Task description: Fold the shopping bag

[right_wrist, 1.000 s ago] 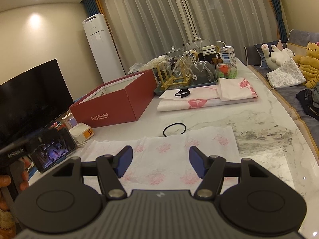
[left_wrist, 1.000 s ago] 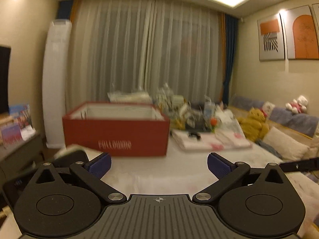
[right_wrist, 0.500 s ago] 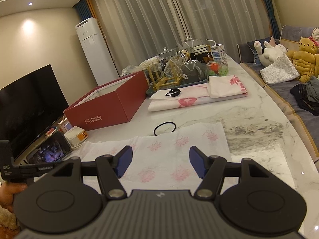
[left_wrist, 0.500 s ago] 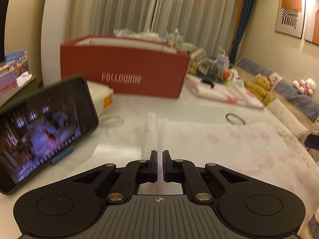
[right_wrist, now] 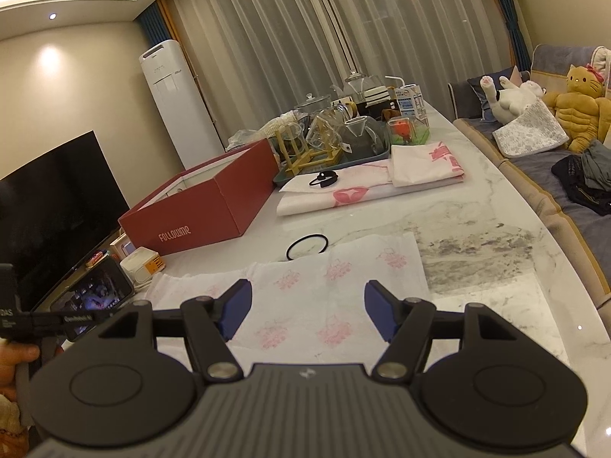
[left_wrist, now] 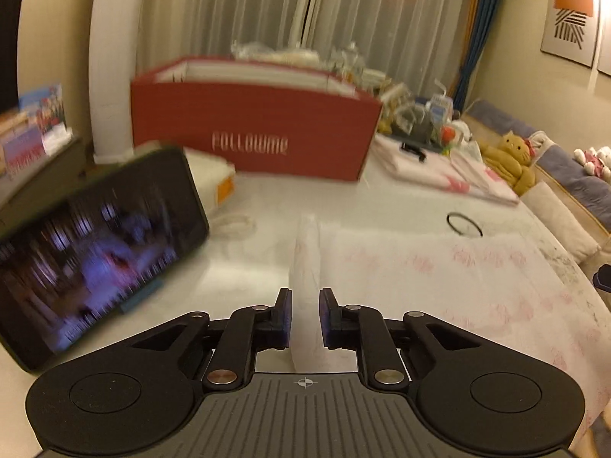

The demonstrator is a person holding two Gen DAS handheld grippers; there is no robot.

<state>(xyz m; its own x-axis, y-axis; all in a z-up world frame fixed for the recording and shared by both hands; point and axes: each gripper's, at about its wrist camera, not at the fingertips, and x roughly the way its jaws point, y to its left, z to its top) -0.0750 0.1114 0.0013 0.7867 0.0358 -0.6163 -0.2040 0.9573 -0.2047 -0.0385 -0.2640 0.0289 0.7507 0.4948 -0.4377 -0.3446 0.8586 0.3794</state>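
Observation:
The shopping bag [left_wrist: 439, 267] is white with pink flower prints and lies flat on the marble table [right_wrist: 477, 236]. Its left end narrows to a white handle strip [left_wrist: 305, 252]. My left gripper [left_wrist: 305, 316] is low over that end. Its jaws are opening, only a little apart, and the strip shows in the narrow gap; the pads do not visibly press it. My right gripper [right_wrist: 307, 313] hovers open above the near part of the bag [right_wrist: 336, 286], with nothing between its blue pads [right_wrist: 238, 311].
A red box [left_wrist: 252, 129] stands beyond the bag. A lit phone [left_wrist: 91, 244] leans at the left beside a white charger [right_wrist: 143, 265]. A black hair ring [right_wrist: 307, 246] touches the bag's far edge. Folded bags [right_wrist: 366, 187] and glassware [right_wrist: 332, 137] lie farther back.
My left gripper tipped down and came forward over the bag's left end, went from wide open to shut, then parted slightly over the strip. The right gripper has barely moved.

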